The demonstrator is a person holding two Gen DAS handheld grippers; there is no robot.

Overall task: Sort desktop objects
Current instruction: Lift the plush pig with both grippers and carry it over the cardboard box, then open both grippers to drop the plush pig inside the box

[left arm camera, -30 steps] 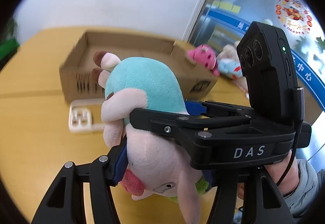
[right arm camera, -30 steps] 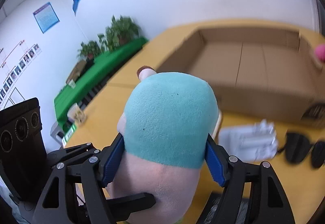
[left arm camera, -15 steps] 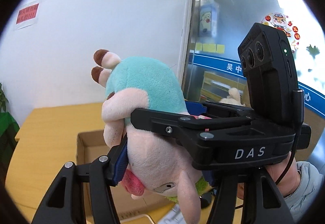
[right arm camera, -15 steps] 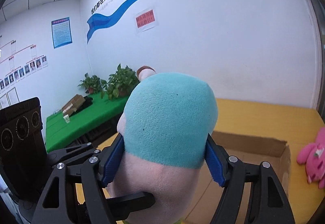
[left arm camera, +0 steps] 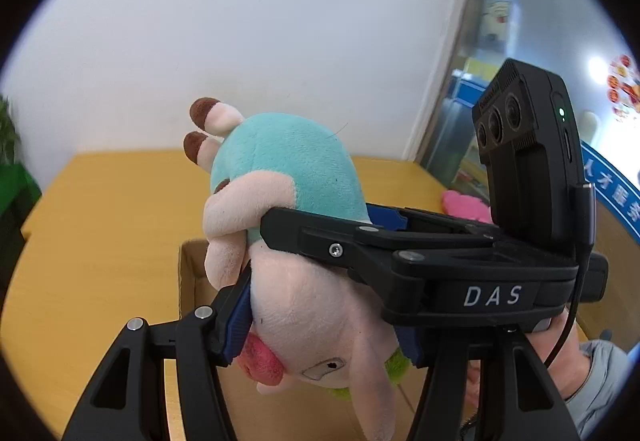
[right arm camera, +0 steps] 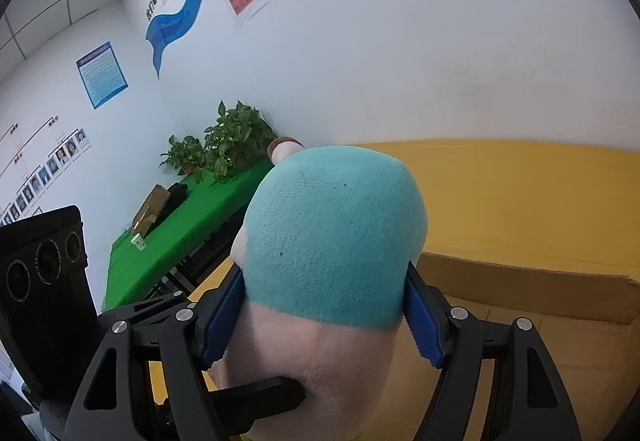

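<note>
The plush pig (left arm camera: 296,241), pink with a teal dress, hangs in the air above the cardboard box (right arm camera: 540,313), pinched from two sides at once. The left gripper (left arm camera: 320,325) has closed on its head and neck; the right gripper (right arm camera: 320,317) has closed across its waist, blue pads sunk into the soft fabric.

In the left wrist view its long axis runs from the feet at about 11 o'clock down to the head at about 5 o'clock, so it points snout-down, roughly upside down.

The risk, as I judge it, lies in the double hold. If one gripper lets go late or the two pull apart, the toy could stretch, twist or swing out and drop on the yellow counter (right arm camera: 520,193) instead of into the box. Its squashy body could also slip out through the pads. A pink toy (left arm camera: 464,203) lies at 3 o'clock.
</note>
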